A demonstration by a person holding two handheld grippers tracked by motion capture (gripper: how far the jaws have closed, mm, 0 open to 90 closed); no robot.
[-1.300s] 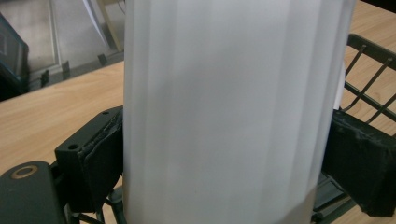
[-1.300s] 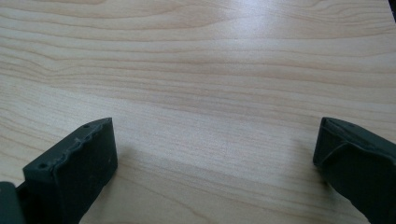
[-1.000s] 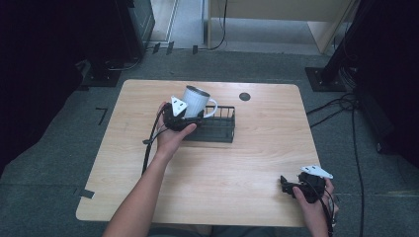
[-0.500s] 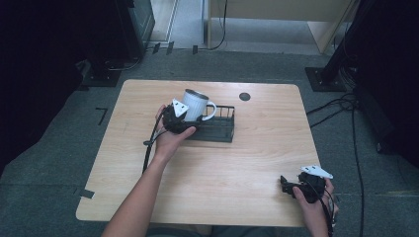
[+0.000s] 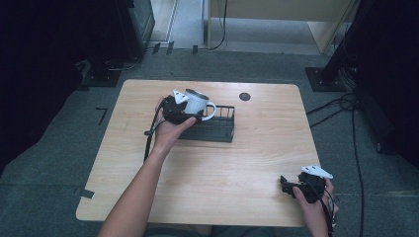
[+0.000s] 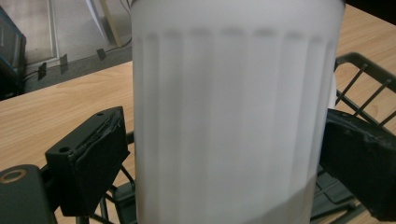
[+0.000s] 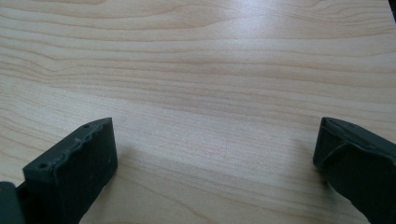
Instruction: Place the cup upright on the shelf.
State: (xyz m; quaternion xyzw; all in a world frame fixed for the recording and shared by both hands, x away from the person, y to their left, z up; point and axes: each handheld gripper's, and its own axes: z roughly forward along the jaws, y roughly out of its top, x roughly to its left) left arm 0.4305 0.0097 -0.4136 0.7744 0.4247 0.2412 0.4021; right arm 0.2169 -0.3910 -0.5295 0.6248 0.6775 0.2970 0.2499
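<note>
Over the black rack (image 5: 217, 129), left gripper (image 5: 179, 112) jaws clamp the white mug (image 5: 196, 104).

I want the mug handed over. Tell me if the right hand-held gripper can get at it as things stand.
Probably yes. The right hand-held gripper rests open near the table's front edge, with bare table between it and the mug. The left hand-held gripper already clamps the mug's body above the wire rack.

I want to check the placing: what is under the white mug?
Under the white mug, held by the left gripper, is the black wire rack on the table. The mug hides the rack's floor directly below.
</note>
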